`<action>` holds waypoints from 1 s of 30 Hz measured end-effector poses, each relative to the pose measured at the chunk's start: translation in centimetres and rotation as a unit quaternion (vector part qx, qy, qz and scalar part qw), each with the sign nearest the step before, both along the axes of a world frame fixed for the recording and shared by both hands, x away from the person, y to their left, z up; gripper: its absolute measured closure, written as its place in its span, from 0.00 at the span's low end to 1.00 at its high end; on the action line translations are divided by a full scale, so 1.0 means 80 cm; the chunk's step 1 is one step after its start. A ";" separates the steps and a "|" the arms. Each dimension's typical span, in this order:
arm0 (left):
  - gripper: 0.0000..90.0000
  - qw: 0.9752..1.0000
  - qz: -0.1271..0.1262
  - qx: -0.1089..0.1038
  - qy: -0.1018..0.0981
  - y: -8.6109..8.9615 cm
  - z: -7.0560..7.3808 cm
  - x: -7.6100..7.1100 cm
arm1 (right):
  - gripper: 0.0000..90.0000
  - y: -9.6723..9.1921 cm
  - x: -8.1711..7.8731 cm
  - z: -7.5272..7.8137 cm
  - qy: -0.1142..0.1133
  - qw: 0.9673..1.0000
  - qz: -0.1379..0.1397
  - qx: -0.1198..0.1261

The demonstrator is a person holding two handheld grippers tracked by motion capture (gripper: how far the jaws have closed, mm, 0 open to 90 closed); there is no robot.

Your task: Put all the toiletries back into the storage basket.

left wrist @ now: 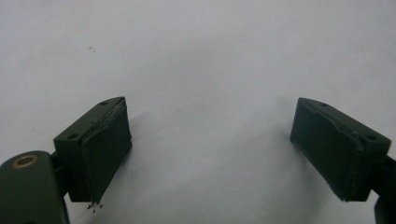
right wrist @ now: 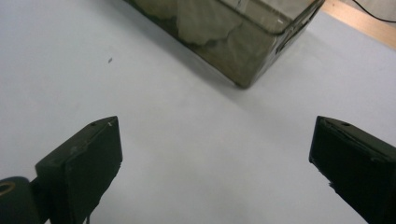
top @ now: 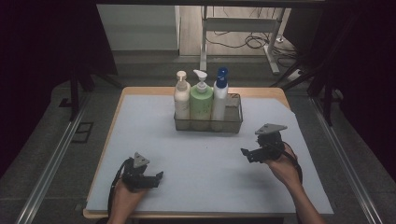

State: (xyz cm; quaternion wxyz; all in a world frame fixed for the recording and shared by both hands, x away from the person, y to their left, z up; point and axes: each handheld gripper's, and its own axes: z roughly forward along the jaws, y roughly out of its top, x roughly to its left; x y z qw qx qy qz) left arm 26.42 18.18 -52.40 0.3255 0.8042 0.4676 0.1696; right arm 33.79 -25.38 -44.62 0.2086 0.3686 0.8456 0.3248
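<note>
Nearest, at the table's front left: left gripper (top: pixel 154 178) resting low on the pale grey mat (top: pixel 205 163), jaws spread wide, nothing between. Farther right: right gripper (top: pixel 246 155) raised a little off the mat, jaws likewise released and empty, aimed left and toward the far side. Beyond, at the far centre: wire mesh basket (top: pixel 233 122) holding three upright bottles — cream pump bottle (top: pixel 181 99) left, green pump bottle (top: pixel 201 99) middle, white bottle with blue cap (top: pixel 219 95) right. Well apart from both grippers; nearest corner of basket (right wrist: pixel 243 70) ahead of the right jaws. Best approached level, jaws kept wide, centred on the white bottle's body, clear of the basket rim.
</note>
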 end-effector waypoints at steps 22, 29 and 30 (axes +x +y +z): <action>0.13 1.000 0.000 0.000 -0.001 0.000 0.000 0.000 | 0.00 -0.034 -0.046 -0.077 0.037 0.999 -0.021 0.029; 0.13 1.000 0.000 0.000 0.000 0.000 0.000 0.000 | 0.00 -0.039 -0.048 -0.094 0.047 0.998 -0.027 0.036; 0.13 1.000 0.000 0.001 0.000 0.000 0.000 0.000 | 0.00 -0.039 -0.048 -0.094 0.047 0.998 -0.027 0.033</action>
